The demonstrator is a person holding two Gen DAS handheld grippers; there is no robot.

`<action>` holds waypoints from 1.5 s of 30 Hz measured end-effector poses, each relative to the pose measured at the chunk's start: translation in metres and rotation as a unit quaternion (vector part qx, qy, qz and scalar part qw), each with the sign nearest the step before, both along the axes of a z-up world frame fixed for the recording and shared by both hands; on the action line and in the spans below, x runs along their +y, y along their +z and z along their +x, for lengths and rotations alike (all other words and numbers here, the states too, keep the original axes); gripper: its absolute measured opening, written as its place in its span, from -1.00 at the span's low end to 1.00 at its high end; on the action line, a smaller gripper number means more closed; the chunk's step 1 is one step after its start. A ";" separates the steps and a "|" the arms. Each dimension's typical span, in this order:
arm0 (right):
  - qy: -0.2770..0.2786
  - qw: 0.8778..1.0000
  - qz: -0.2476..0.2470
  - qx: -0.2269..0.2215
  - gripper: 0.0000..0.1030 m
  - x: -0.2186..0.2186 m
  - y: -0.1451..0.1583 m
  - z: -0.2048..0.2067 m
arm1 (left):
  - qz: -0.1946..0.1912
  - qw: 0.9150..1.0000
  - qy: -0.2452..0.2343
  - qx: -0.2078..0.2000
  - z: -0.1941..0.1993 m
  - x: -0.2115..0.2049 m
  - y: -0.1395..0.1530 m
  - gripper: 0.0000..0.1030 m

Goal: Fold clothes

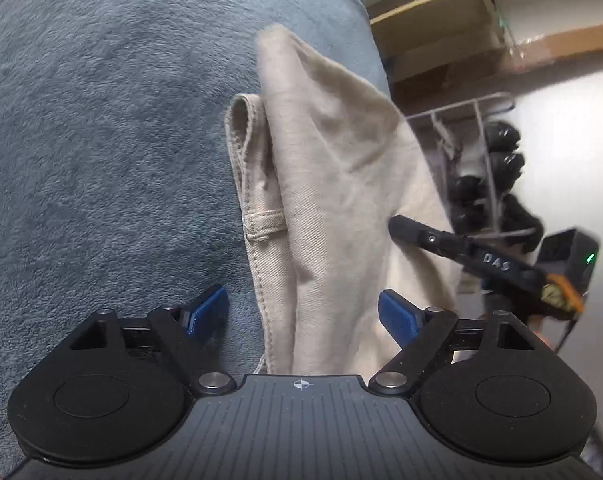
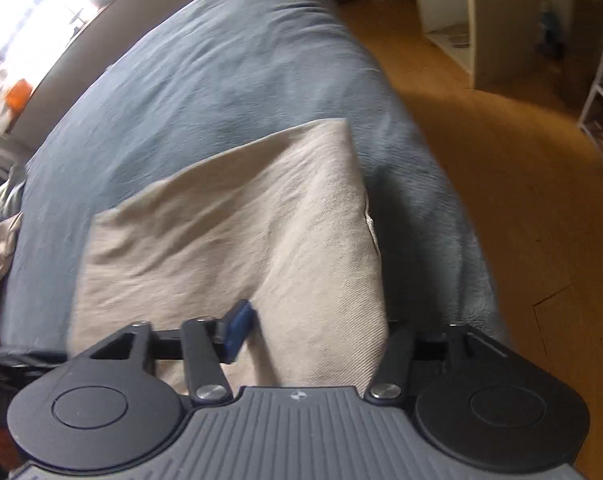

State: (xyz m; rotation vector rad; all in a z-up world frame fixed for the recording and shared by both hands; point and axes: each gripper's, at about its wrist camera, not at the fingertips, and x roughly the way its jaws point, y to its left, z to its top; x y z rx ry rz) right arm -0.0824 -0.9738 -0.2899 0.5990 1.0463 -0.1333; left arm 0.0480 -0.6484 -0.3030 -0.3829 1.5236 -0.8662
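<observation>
The beige garment (image 1: pixel 333 184) is lain folded on the blue blanket (image 1: pixel 101 120); both the left gripper (image 1: pixel 305 316) and right gripper (image 2: pixel 313 332) are spread, nothing gripped; creases are best smoothed before another fold is attempted.

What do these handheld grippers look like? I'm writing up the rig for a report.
Each gripper, left and right, has a ribbed dark grey body with a small crosshair mark, two round black discs, black linkage bars with silver pivots, and blue-padded fingers. Seen from the left, the right gripper shows white lettering, a green light and an orange part.
</observation>
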 end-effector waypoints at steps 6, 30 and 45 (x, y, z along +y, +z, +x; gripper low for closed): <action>-0.073 0.996 -0.053 -0.024 0.24 -0.003 0.018 -0.022 | -0.001 0.994 0.022 -0.104 0.018 0.036 0.056 0.67; -0.097 0.973 -0.181 -0.105 -0.11 0.162 0.065 -0.148 | 0.082 0.891 -0.226 -0.385 -0.016 -0.041 0.082 0.67; -0.056 0.986 -0.101 -0.124 -0.21 0.213 0.062 -0.131 | 0.077 0.874 -0.256 -0.405 -0.007 -0.087 0.034 0.74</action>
